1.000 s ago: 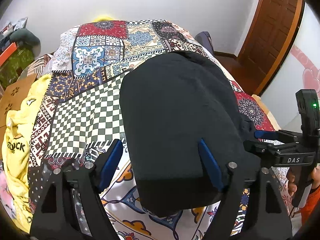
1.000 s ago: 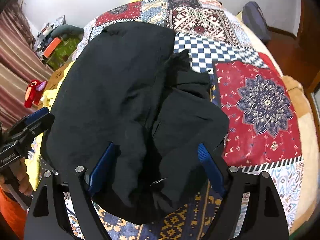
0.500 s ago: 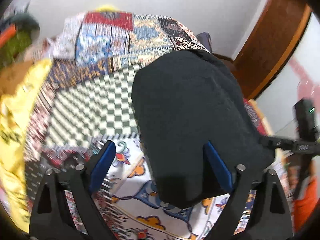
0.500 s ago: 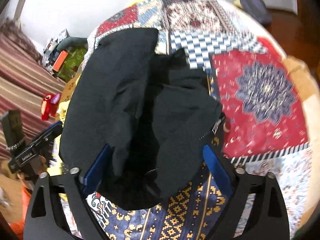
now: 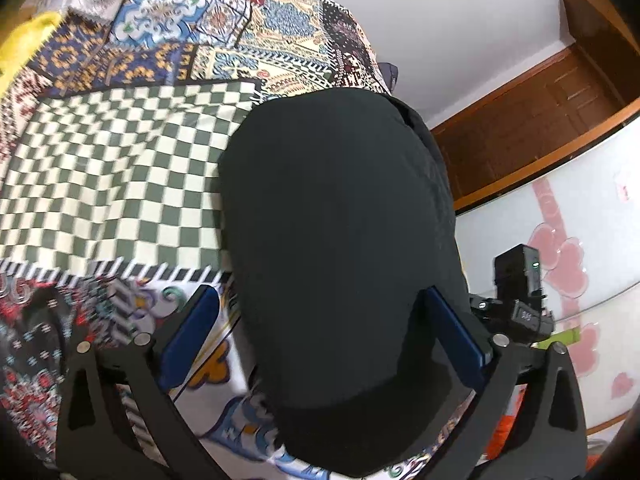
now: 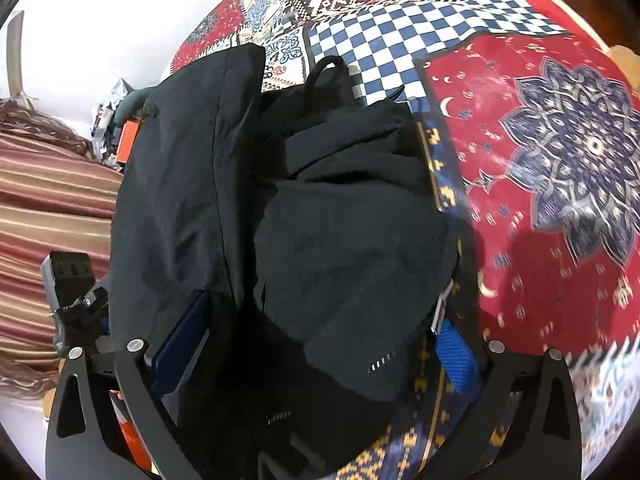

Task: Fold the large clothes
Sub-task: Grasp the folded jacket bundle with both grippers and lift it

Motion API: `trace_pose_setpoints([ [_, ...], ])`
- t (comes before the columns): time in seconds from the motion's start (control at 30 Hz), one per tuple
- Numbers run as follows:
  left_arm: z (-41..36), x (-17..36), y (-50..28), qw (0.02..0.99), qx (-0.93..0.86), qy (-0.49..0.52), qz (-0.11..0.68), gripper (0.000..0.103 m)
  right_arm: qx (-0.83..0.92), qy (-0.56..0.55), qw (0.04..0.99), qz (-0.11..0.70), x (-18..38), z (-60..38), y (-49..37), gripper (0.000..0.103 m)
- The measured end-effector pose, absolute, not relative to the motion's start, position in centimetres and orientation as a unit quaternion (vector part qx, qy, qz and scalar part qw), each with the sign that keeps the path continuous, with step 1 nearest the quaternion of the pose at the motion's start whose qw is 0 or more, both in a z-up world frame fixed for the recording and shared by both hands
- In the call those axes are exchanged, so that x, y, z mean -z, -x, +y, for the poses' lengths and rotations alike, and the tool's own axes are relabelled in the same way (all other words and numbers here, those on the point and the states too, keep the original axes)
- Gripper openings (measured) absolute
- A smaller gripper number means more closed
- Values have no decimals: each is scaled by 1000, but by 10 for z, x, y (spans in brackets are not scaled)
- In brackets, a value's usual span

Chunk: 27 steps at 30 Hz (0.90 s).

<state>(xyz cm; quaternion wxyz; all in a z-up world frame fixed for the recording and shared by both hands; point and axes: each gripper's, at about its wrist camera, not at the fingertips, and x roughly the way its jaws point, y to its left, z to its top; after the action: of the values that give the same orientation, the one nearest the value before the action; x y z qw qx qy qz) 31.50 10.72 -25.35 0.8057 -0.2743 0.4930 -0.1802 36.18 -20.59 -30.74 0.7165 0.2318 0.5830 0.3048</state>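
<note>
A large black garment (image 5: 340,220) lies on a patchwork bedspread (image 5: 104,184). In the left wrist view its near hem sits between the blue pads of my left gripper (image 5: 320,320), which is open around the cloth. In the right wrist view the same garment (image 6: 340,240) is bunched, with a zipper at its right edge, and lies between the pads of my open right gripper (image 6: 320,332). My right gripper shows at the right of the left wrist view (image 5: 520,308), and my left one at the left of the right wrist view (image 6: 76,300).
A yellow garment (image 5: 24,36) lies at the bed's far left. A wooden door (image 5: 560,92) and a white wall with pink shapes (image 5: 560,248) stand to the right. A striped curtain (image 6: 48,200) and clutter (image 6: 116,120) lie left of the bed.
Both grippers have moved forward and lower over the garment, so it fills more of each view. The jaws stay open.
</note>
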Motion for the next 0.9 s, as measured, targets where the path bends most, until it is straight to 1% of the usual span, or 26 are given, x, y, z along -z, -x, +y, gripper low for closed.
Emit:
trace_pose_setpoints([
  [0.17, 110, 265, -331, 786, 197, 316, 494, 103, -325, -272, 689, 588, 323, -206, -377, 103],
  [0.3, 110, 270, -338, 783, 195, 325, 493, 103, -331, -277, 689, 582, 321, -205, -382, 103],
  [0.4, 111, 270, -341, 778, 196, 327, 500, 103, -337, -284, 687, 578, 318, -202, -383, 90],
  [0.47, 112, 269, -342, 775, 199, 329, 502, 103, -342, -278, 694, 569, 309, -202, -378, 75],
  [0.5, 111, 267, -342, 776, 199, 328, 501, 102, -344, -275, 697, 566, 306, -203, -379, 71],
  [0.57, 111, 263, -345, 779, 200, 324, 497, 97, -345, -263, 709, 556, 292, -202, -376, 54],
  [0.67, 112, 255, -338, 787, 203, 316, 490, 90, -354, -251, 721, 541, 273, -197, -377, 40],
  [0.8, 114, 237, -328, 795, 208, 308, 479, 84, -356, -231, 737, 526, 254, -194, -372, 35],
  [0.9, 117, 214, -318, 809, 207, 297, 463, 82, -361, -232, 741, 517, 241, -187, -369, 35],
])
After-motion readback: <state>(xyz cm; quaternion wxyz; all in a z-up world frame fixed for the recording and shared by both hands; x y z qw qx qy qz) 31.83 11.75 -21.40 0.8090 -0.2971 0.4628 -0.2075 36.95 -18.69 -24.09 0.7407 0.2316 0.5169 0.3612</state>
